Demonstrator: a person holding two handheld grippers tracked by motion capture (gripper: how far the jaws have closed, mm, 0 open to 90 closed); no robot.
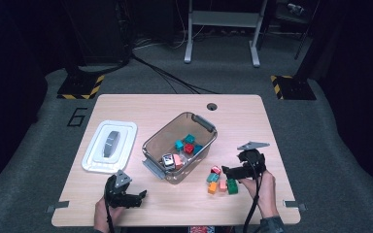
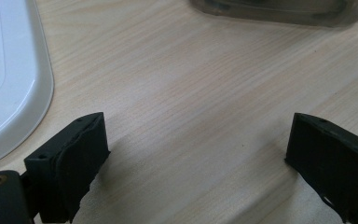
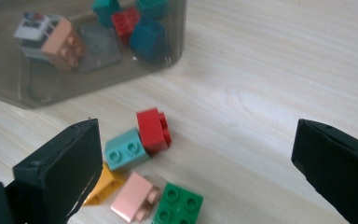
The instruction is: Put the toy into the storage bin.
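- The right gripper (image 1: 229,171) is being held just over a loose pile of bricks near the table's (image 1: 126,104) right front edge, jaws spread wide, nothing caught between them.
- In the right gripper view the pile is lying between and just ahead of the jaws: a red brick (image 3: 153,129) touching a teal brick (image 3: 126,149), then an orange brick (image 3: 103,184) partly hidden behind the left jaw, a pink brick (image 3: 134,201) and a green brick (image 3: 178,204).
- A smoky clear bin (image 1: 209,130) is sitting just beside the pile, towards the table's middle, already being filled with more bricks (image 1: 187,144).
- The bin's near wall is being seen right behind the pile, so not much room is being left there.
- The left gripper (image 1: 138,196) is being parked low at the front left, jaws wide apart too and gripping nothing, bare wood under them.
- A white lid (image 1: 110,145) is lying flat left of the bin, close to the left gripper.
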